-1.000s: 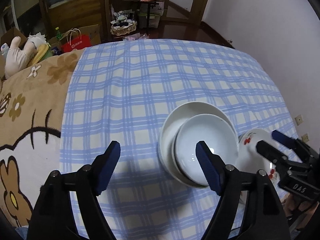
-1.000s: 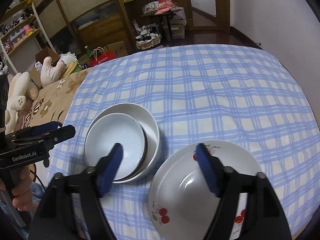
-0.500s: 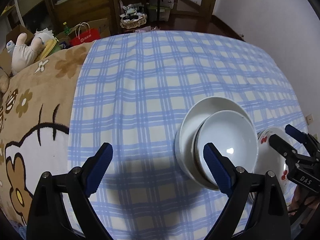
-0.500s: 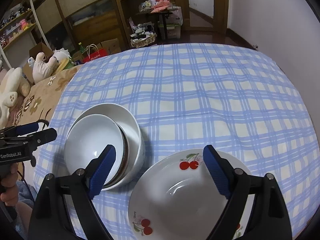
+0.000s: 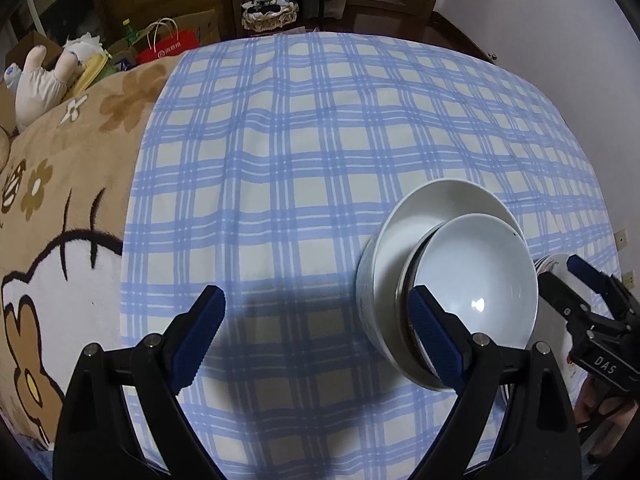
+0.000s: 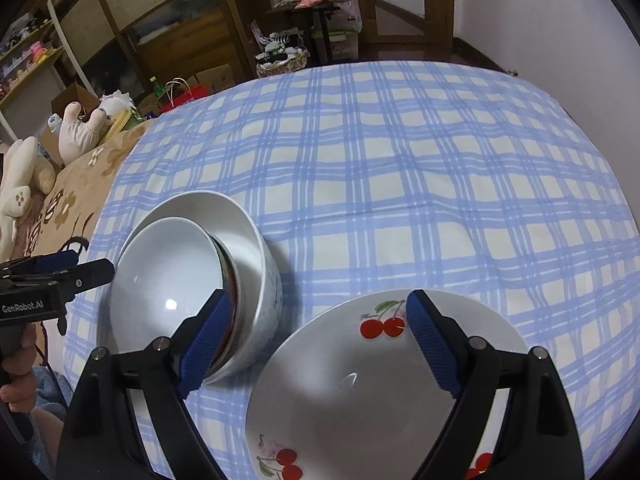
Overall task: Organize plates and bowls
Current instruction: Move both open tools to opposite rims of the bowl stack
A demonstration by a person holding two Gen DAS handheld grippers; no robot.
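A small white bowl [image 5: 476, 280] leans tilted inside a larger white bowl [image 5: 420, 216] on the blue checked cloth [image 5: 320, 140]. My left gripper [image 5: 320, 332] hangs open over the cloth, its right finger in front of the bowls' near rim and nothing between its fingers. In the right wrist view the same small bowl [image 6: 168, 280] and large bowl [image 6: 244, 232] sit at the left. Beside them lies a white cherry-print plate [image 6: 360, 392]. My right gripper [image 6: 318, 336] is open above the plate's far half and grips nothing.
A brown cartoon blanket [image 5: 60, 200] covers the surface left of the cloth, with plush toys [image 6: 80, 128] behind it. A white wall [image 6: 560, 20] runs close along the right side. Shelves, bags and boxes stand on the floor beyond the far edge.
Both grippers have opened wider and come down closer to the cloth. The bowls now sit further right in the left wrist view; the plate is nearer in the right wrist view.
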